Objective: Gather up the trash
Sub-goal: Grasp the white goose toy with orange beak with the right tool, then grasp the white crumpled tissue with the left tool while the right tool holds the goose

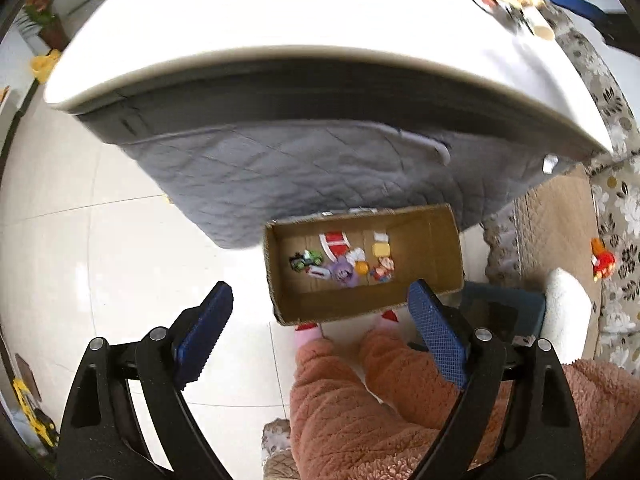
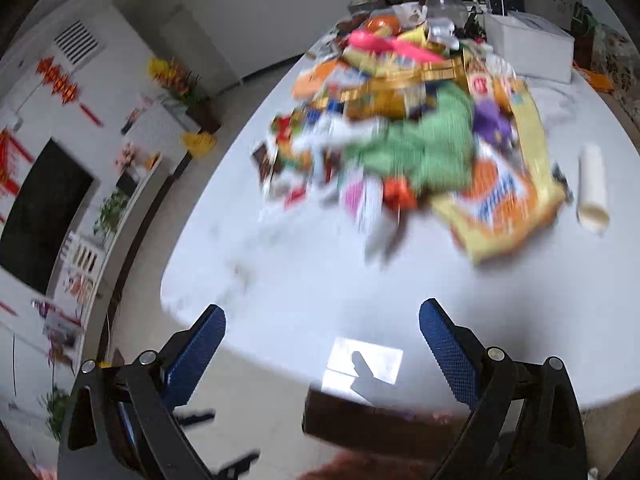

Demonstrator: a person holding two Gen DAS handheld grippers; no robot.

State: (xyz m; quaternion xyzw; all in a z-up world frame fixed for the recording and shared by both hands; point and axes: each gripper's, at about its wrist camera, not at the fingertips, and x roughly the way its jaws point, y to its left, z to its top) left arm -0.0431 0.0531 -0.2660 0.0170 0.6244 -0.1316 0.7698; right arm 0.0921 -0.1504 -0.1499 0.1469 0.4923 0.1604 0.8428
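A brown cardboard box (image 1: 436,236) stands on the floor below the white table (image 1: 280,28). It holds several small coloured wrappers and toys (image 1: 344,264). My left gripper (image 1: 320,308) hangs open and empty above the box's near wall. In the blurred right wrist view, a heap of colourful wrappers and packets (image 2: 408,136) lies on the white table (image 2: 280,280). My right gripper (image 2: 322,322) is open and empty over the table's near edge, short of the heap. The right gripper's blue finger also shows in the left wrist view (image 1: 576,2).
A grey quilted cover (image 1: 300,168) hangs under the table. The person's pink fleece legs (image 1: 380,400) stand behind the box. A white roll (image 2: 593,184), a white box (image 2: 528,44) and a glass jar (image 2: 442,4) sit on the table. A patterned sofa (image 1: 616,200) is at right.
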